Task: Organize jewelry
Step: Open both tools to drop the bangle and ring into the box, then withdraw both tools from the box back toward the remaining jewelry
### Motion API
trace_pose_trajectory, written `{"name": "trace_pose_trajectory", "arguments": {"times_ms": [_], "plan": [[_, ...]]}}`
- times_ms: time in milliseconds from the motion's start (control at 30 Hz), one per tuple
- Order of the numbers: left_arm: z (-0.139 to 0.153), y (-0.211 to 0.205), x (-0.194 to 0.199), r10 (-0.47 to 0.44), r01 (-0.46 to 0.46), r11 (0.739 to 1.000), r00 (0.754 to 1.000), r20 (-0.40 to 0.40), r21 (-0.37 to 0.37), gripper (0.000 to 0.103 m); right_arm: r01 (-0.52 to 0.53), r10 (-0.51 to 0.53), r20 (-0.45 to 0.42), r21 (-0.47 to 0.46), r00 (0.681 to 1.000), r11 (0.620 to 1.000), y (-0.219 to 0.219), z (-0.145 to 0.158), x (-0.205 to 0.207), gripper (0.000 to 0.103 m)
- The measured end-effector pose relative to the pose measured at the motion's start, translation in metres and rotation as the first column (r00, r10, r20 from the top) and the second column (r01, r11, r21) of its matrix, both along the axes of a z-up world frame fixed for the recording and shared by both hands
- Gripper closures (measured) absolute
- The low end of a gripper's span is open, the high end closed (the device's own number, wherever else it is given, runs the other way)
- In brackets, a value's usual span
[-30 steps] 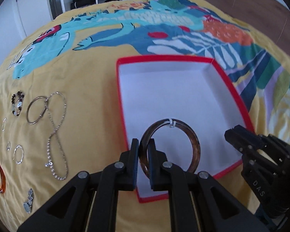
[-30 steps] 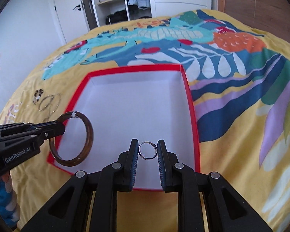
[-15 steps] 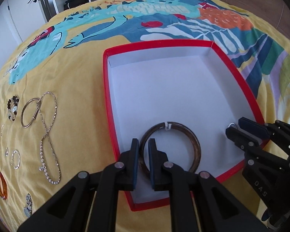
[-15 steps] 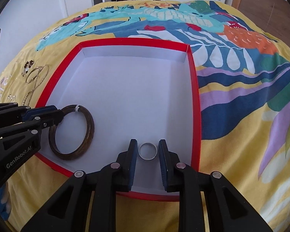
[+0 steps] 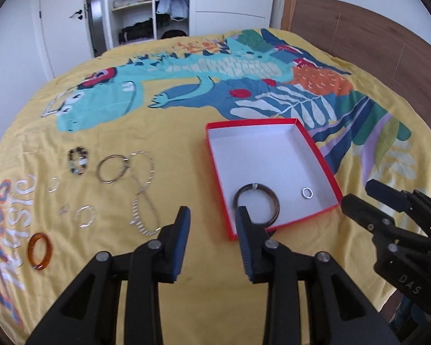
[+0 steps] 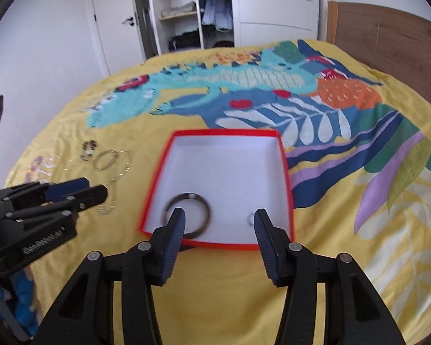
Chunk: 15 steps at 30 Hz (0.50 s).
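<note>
In the left wrist view, the left gripper (image 5: 212,218) is seen at the lower centre of the frame with its jaws parted and opening, nothing between them. The red box (image 5: 321,161) is set on the yellow bedspread (image 5: 186,132) right of centre, and the brown bangle (image 5: 256,203) is laid flat on its white floor at the near left corner, with the small silver ring (image 5: 307,193) apart from it toward the near right corner. The right gripper (image 5: 362,198) is seen at the right edge, just outside the box's near corner.

Left of the box, loose pieces are spread on the cloth: a silver chain (image 5: 145,192), a large silver hoop (image 5: 112,169), a dark beaded bracelet (image 5: 78,161) and an amber ring (image 5: 40,250) at the lower left.

In the right wrist view, which is blurred, the right gripper (image 6: 219,221) is shown with jaws spread and opening, empty, above the box's near edge.
</note>
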<state>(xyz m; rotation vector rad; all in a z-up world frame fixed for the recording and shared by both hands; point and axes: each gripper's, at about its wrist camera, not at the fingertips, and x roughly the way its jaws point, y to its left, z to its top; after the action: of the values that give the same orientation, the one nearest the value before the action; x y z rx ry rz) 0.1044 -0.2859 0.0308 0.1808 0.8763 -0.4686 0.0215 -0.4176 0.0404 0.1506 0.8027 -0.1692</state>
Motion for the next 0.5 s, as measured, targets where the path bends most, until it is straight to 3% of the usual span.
{"name": "trace_pose_trajectory", "arguments": {"times_ms": [233, 300, 500], "plan": [[0.033, 0.091, -0.051, 0.084, -0.085, 0.996, 0.995, 0.055, 0.018, 0.068, -0.048, 0.046, 0.089, 0.02, 0.995, 0.999, 0.064, 0.044, -0.051, 0.047], [0.041, 0.125, -0.063, 0.125, -0.126, 0.992, 0.99, 0.072, 0.018, 0.064, -0.057, 0.054, 0.107, 0.026, 0.993, 0.998, 0.079, 0.052, -0.065, 0.047], [0.061, 0.218, -0.097, 0.249, -0.251, 0.968, 0.962, 0.11, 0.004, 0.063, -0.083, 0.077, 0.152, 0.032, 0.985, 0.996, 0.121, 0.07, -0.104, 0.046]]}}
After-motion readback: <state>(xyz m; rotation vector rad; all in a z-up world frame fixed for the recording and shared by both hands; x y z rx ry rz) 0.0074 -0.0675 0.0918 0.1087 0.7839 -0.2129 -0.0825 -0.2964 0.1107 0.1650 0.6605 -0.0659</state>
